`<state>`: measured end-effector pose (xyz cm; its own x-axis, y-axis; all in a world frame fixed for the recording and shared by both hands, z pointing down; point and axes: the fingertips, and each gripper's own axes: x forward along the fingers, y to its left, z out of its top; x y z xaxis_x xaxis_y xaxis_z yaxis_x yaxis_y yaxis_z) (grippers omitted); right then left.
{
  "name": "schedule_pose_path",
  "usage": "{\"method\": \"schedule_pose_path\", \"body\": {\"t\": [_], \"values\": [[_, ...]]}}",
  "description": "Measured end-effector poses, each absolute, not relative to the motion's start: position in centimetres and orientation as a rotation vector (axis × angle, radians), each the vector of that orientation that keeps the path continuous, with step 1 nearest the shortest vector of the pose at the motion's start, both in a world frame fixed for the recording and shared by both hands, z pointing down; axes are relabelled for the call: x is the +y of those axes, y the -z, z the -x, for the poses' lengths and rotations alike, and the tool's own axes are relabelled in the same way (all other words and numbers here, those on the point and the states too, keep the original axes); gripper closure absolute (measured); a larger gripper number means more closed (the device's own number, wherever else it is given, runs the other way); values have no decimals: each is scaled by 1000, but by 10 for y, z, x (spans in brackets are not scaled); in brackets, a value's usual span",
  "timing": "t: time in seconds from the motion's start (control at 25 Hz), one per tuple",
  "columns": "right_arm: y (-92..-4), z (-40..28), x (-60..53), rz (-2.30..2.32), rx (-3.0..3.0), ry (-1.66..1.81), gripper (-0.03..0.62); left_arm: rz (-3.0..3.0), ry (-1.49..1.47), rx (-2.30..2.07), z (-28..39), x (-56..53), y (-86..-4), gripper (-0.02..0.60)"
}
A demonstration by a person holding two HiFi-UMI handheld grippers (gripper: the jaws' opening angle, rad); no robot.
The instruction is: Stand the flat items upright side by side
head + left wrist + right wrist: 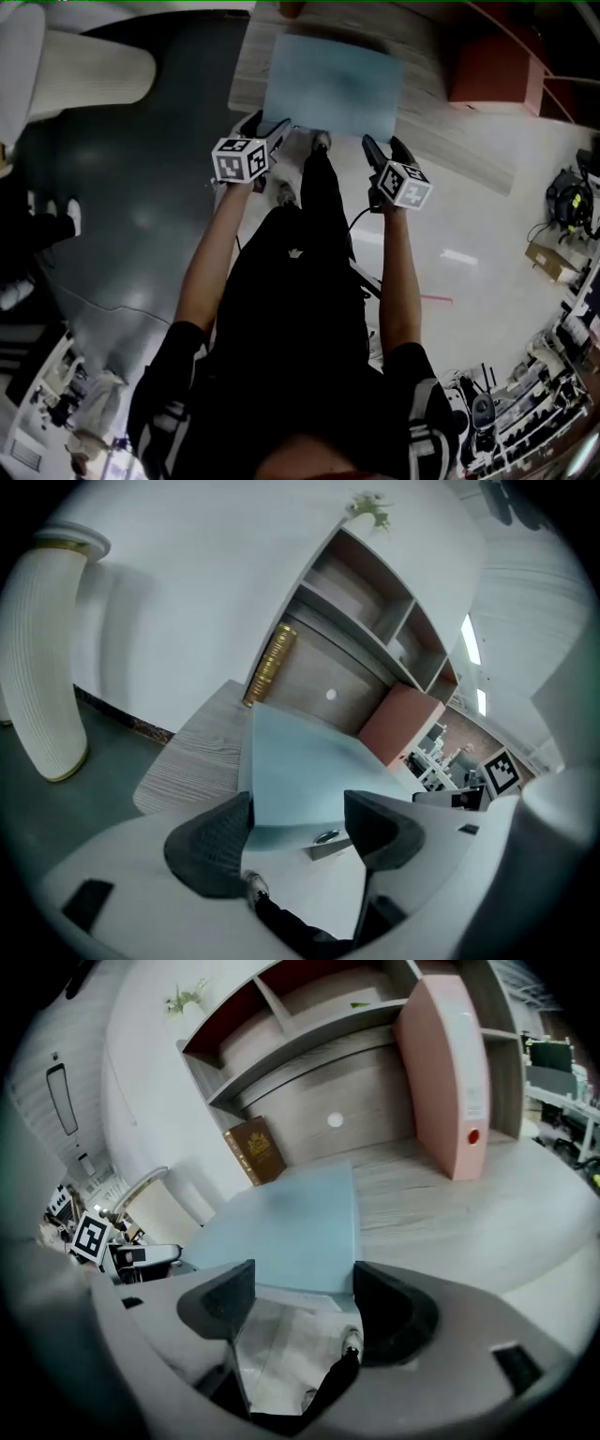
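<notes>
**Blue folder (333, 84) flat on the desk (469, 141), both grippers open at its near edge**

The blue folder (281, 1232) lies flat on the wooden desk (450, 1213), its near edge at the desk's front edge. The left gripper (267, 127) is at the folder's near left corner and the right gripper (386, 148) at its near right corner. In the left gripper view the jaws of the left gripper (295, 822) stand apart, the folder's (300, 771) edge showing in the gap, not pinched. The right gripper (300, 1297) also has its jaws wide apart and grips nothing. A pink folder (445, 1072) stands upright further back on the right. A brown book (253, 1150) leans against the shelf's back panel.
</notes>
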<state>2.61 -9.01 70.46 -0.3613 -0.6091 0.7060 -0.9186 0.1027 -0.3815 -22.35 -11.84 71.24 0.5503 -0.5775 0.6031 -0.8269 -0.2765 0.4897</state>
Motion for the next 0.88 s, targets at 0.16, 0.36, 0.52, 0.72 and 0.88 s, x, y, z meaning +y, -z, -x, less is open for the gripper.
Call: {"method": "schedule_pose_path", "body": {"t": [0.16, 0.36, 0.52, 0.72, 0.88], "values": [[-698, -59, -51, -1636, -1939, -1180, 264, -2070, -440, -1025, 185, -110, -707, 275], [-696, -108, -20, -1759, -1881, -1209, 264, -2114, -487, -949, 134, -95, -703, 275], [-706, -135, -12, -1804, -1861, -1254, 264, -2099, -503, -950, 109, -89, -711, 275], [-720, -147, -15, -1817, -1861, -1291, 264, -2075, -539, -979, 99, -84, -727, 275], [-720, -148, -16, -1826, -1882, -1301, 264, -2060, -551, -1007, 100, -82, -728, 275]]}}
